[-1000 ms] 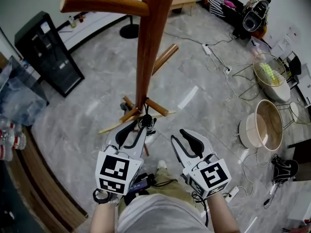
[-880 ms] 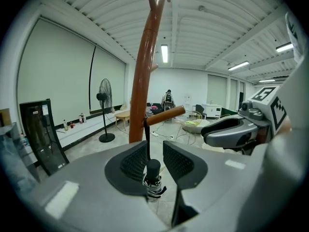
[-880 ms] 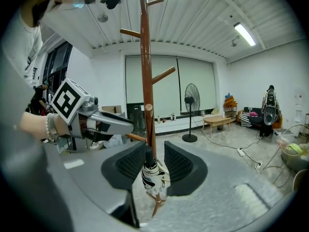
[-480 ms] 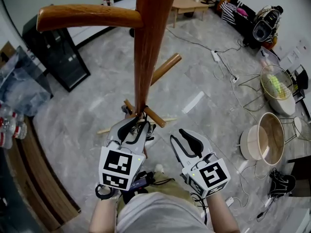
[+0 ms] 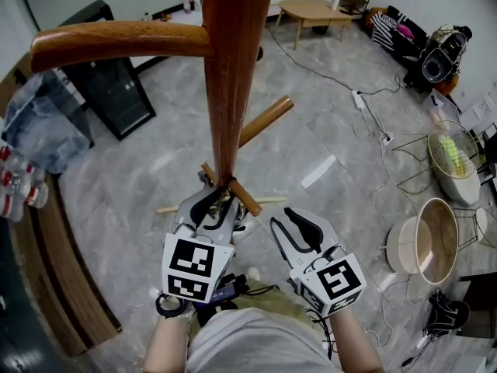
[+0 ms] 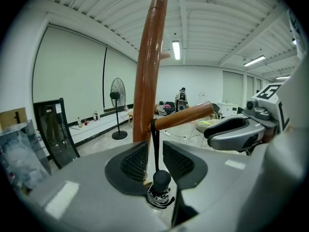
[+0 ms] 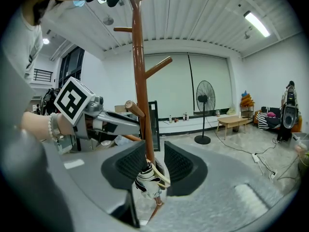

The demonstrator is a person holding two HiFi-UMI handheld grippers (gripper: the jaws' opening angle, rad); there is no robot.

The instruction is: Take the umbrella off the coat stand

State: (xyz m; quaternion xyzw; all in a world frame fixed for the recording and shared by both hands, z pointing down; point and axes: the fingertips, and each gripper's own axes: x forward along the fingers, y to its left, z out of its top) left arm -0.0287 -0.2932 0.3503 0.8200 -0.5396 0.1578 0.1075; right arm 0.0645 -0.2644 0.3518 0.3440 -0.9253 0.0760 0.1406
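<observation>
Left gripper [image 6: 155,153]: jaws spread, nothing clamped. The umbrella [image 6: 161,190], folded and striped, hangs low in the gap between the two pads, black handle knob uppermost; I see no pad pressing on it. Its black strap [image 6: 155,144] runs straight up through the gap and loops over a short lower peg [image 6: 186,116] just beside the pole of the coat stand [image 6: 149,66]. The strap looks taut and the umbrella is on the peg, close against the pole. Right gripper [image 7: 155,157]: jaws released and empty; through its gap I see the same umbrella farther off, beside the pole, with the left gripper reaching in from the left edge of that view. From the head view both grippers are held side by side at the foot of the stand, left one up against the pole under the lower peg, right one just beside it and apart from the stand. A long upper peg [image 5: 120,41] points toward the left edge. Floor fan [image 6: 117,108] stands well behind the stand
</observation>
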